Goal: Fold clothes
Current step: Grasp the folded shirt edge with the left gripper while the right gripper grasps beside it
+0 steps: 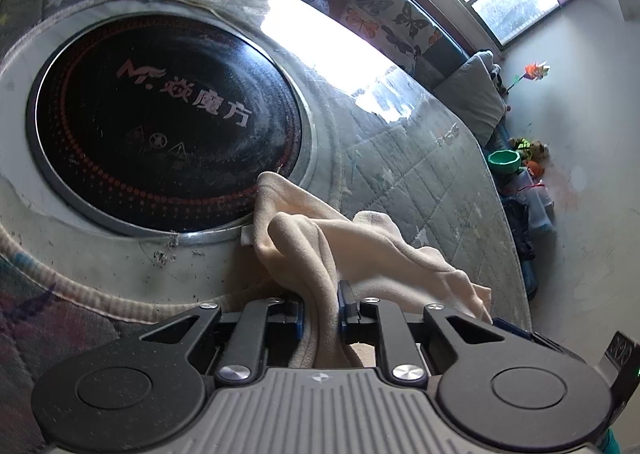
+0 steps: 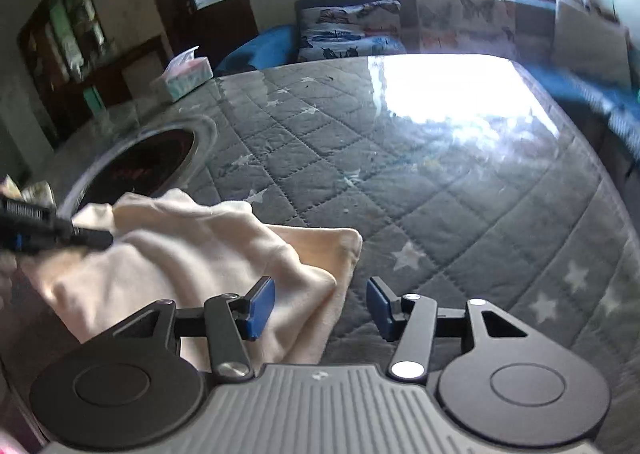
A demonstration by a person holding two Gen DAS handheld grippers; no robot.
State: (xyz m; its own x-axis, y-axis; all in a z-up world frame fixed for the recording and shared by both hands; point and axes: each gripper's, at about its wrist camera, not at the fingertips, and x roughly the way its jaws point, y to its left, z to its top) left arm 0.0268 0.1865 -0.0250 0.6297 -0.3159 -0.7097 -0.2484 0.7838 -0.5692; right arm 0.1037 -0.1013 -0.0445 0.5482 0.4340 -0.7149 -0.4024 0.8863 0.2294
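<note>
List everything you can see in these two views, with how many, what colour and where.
cloth: one, cream, rumpled on the table's near side, beside the cooktop
cooktop: one, round, black with red dots, set into the table
table cover: one, grey quilted with white stars, under a glossy sheet
tissue box: one, pale teal and pink, far left edge of the table
cushions: several, butterfly print, on the blue sofa behind the table
bowl: one, green, on the floor by the wall
pinwheel: one, orange, by the wall under the window
left gripper: black, blue fingers shut on the cloth
right gripper: black, blue fingers open over the cloth's corner
</note>
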